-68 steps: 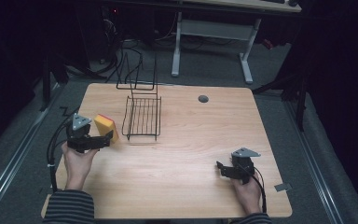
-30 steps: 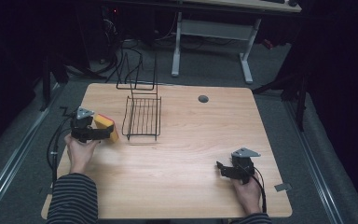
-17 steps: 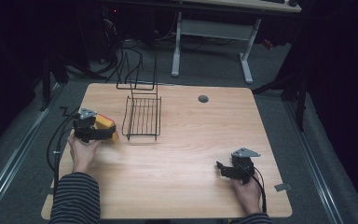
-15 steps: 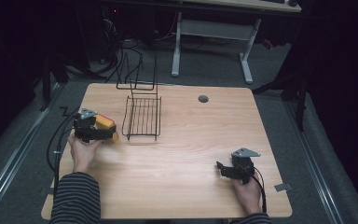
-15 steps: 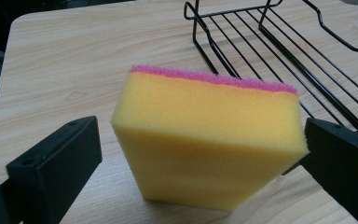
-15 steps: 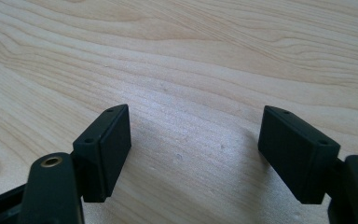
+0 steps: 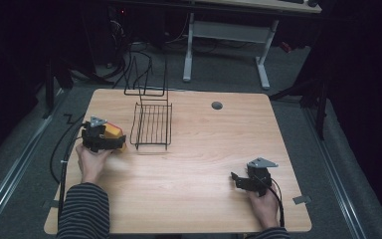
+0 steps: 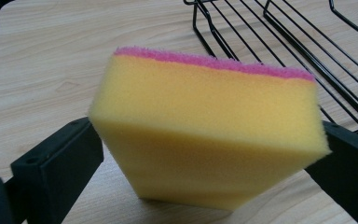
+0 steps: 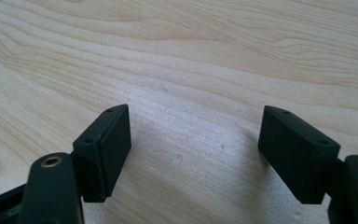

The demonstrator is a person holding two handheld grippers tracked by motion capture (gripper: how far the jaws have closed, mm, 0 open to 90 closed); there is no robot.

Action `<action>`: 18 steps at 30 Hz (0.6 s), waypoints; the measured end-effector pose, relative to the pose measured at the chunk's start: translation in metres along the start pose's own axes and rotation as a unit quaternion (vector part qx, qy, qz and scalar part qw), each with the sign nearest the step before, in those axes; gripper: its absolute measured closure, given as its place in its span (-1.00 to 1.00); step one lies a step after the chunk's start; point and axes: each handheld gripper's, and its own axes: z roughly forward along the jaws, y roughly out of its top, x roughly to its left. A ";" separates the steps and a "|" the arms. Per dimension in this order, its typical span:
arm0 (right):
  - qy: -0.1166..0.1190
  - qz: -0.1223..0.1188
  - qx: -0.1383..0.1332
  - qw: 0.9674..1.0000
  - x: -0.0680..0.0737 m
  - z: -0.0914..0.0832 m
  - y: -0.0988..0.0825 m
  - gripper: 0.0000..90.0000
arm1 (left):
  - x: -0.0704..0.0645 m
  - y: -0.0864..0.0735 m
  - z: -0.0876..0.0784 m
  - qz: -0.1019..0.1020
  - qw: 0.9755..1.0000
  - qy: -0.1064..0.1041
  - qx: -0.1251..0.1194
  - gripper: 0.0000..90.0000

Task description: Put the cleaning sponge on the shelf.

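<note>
A yellow sponge (image 8: 205, 135) with a pink scouring layer sits between the two black jaws of my left gripper (image 8: 209, 158), which is shut on it just above the wood. In the high view that gripper (image 7: 110, 141) is at the table's left side, with the sponge (image 7: 113, 132) beside the left edge of a black wire rack (image 7: 152, 125). The rack's bars (image 8: 289, 42) run across the upper right of the left gripper view. My right gripper (image 9: 193, 151) rests low over bare wood at the front right (image 7: 239, 180), open, with nothing between its jaws.
The wooden table (image 7: 209, 149) has a round cable hole (image 7: 217, 105) near its back edge. A tall wire frame (image 7: 146, 74) stands behind the rack. Cables trail off the left side (image 7: 62, 149). Another desk's legs (image 7: 261, 55) stand beyond the table.
My left gripper has carried the sponge a little backward and left, and turned; it now sits level beside the rack's left edge. The right gripper has stayed put.
</note>
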 end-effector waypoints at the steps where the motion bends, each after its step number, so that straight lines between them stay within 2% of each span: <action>1: 0.000 0.000 0.000 1.000 0.000 0.000 0.000 -0.43 | 0.000 0.000 0.001 0.000 1.000 0.000 0.002 -0.96; 11: 0.000 0.000 0.000 1.000 0.000 0.000 0.000 -0.43 | 0.000 -0.002 0.007 0.004 1.000 0.007 0.009 -0.85; 18: 0.000 0.000 0.000 1.000 0.000 0.000 0.000 -0.43 | 0.001 -0.004 0.009 0.008 1.000 0.003 0.014 -0.71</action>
